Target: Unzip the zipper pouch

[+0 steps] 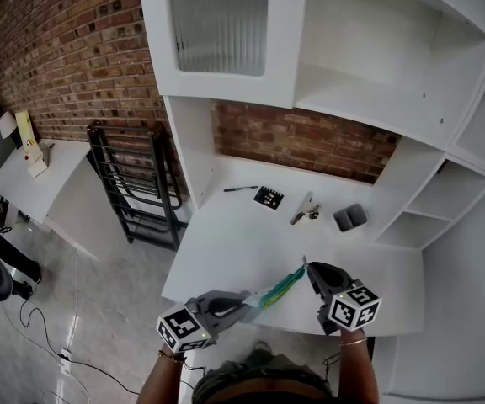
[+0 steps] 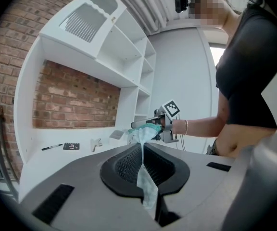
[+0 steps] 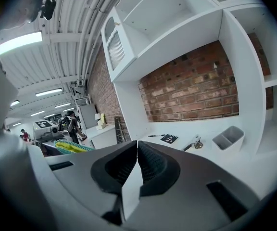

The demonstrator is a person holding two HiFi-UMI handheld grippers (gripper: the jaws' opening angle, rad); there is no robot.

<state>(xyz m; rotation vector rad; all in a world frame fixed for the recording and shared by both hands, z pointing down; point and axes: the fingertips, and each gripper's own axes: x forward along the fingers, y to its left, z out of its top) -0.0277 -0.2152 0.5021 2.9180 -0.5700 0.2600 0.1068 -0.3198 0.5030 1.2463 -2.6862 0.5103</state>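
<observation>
A teal and yellow zipper pouch [image 1: 280, 287] hangs stretched between my two grippers, just above the front edge of the white desk [image 1: 242, 238]. My left gripper [image 1: 255, 303] points right and is shut on the pouch's near end. In the left gripper view, pale pouch fabric [image 2: 145, 177] is pinched between the pads. My right gripper [image 1: 308, 268] is shut at the pouch's far end. A thin pale sliver, apparently the zipper pull, sits between its pads in the right gripper view [image 3: 137, 143]. The rest of the pouch [image 3: 73, 147] shows off to that view's left.
At the back of the desk lie a pen [image 1: 241, 188], a black marker card [image 1: 269, 197], a small metal tool [image 1: 304, 213] and a grey two-slot holder [image 1: 350, 217]. White shelves rise above and to the right. A black rack [image 1: 137, 188] stands left of the desk.
</observation>
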